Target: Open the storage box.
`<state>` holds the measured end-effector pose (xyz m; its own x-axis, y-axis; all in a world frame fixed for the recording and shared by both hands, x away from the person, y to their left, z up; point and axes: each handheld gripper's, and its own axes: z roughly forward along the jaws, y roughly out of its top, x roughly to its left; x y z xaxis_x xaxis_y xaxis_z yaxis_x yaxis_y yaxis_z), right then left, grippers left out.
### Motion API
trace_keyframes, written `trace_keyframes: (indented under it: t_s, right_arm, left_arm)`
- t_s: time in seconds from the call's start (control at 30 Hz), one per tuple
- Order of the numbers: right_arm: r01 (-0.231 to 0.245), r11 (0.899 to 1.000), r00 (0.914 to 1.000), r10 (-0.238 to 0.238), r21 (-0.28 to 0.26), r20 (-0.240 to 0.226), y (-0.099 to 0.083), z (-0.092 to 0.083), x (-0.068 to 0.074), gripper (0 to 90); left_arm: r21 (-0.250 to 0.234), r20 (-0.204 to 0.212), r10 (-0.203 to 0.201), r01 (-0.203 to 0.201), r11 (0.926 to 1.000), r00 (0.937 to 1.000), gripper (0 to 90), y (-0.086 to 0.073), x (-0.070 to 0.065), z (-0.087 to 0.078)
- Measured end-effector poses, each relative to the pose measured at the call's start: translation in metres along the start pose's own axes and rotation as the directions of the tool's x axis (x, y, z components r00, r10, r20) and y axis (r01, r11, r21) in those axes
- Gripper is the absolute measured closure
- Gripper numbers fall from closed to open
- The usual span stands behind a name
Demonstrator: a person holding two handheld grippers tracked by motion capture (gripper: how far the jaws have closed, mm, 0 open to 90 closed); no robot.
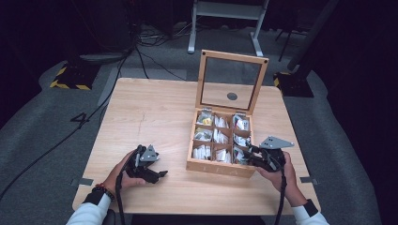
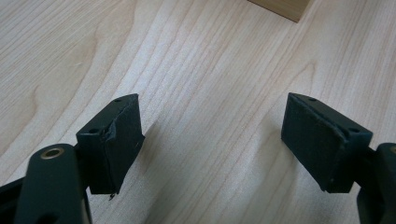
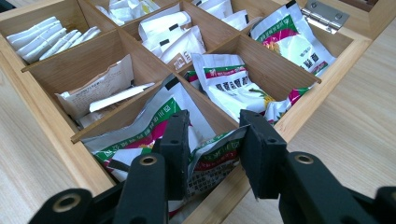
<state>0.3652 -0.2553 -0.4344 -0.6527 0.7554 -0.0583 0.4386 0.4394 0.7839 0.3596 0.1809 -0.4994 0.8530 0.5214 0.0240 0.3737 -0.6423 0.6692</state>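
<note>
A wooden box with its glass lid standing up holds sachets in several compartments. My right gripper reaches into the front right compartment. In the right gripper view its jaws stand on both sides of a green and white sachet, and both pads touch the crumpled packet, which fills the gap between them. My left gripper rests on the table left of the box. It is open with nothing but bare wood between its pads.
Neighbouring compartments hold more green and white sachets and plain white ones. A corner of the box lies ahead of the left jaws. Cables and stand legs cover the floor beyond the table's far edge.
</note>
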Motion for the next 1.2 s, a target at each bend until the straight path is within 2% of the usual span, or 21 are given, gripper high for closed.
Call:
trace_keyframes:
  t_s: [0.17,0.3,0.33,0.37,0.43,0.67,0.83,0.9,1.2]
  right_arm:
    - [0.016,1.000,0.9998,-0.016,-0.006,0.013,0.000,0.001,0.003,68.4]
    - [0.055,0.998,0.9984,-0.055,-0.014,0.013,0.001,0.000,0.006,71.6]
    - [0.059,0.998,0.9981,-0.059,-0.016,0.016,0.002,0.000,0.008,73.4]
    - [0.061,0.998,0.9980,-0.061,-0.019,0.016,0.002,0.000,0.008,79.6]
    - [0.065,0.997,0.9979,-0.064,-0.030,0.011,0.001,0.001,0.007,83.7]
    - [0.077,0.996,0.9970,-0.077,-0.047,-0.003,0.001,-0.003,0.005,86.1]
    - [0.072,0.995,0.9973,-0.073,-0.067,-0.012,0.002,-0.007,0.002,86.5]
    - [0.063,0.994,0.9977,-0.065,-0.090,-0.021,0.005,-0.012,-0.001,86.7]
    - [0.070,0.991,0.9969,-0.073,-0.111,-0.030,0.010,-0.019,-0.003,86.8]
  left_arm:
    - [-0.002,0.010,-0.004,0.004,1.0000,0.9999,20.4,0.000,0.001,0.001]
    - [-0.009,0.017,-0.036,0.036,0.9993,0.9992,17.6,-0.002,0.003,0.003]
    - [-0.011,0.018,-0.036,0.036,0.9993,0.9992,16.3,-0.002,0.004,0.003]
    - [-0.012,0.017,-0.037,0.037,0.9992,0.9992,15.9,-0.002,0.004,0.003]
    - [-0.025,0.010,-0.046,0.047,0.9986,0.9989,14.7,-0.002,0.003,0.005]
    - [-0.024,0.008,-0.048,0.048,0.9986,0.9988,14.6,-0.002,0.004,0.005]
    - [-0.024,0.008,-0.047,0.048,0.9986,0.9988,14.6,-0.002,0.004,0.005]
    - [-0.024,0.008,-0.048,0.048,0.9986,0.9988,14.6,-0.002,0.004,0.005]
    - [-0.023,0.009,-0.047,0.048,0.9986,0.9988,14.5,-0.002,0.004,0.005]
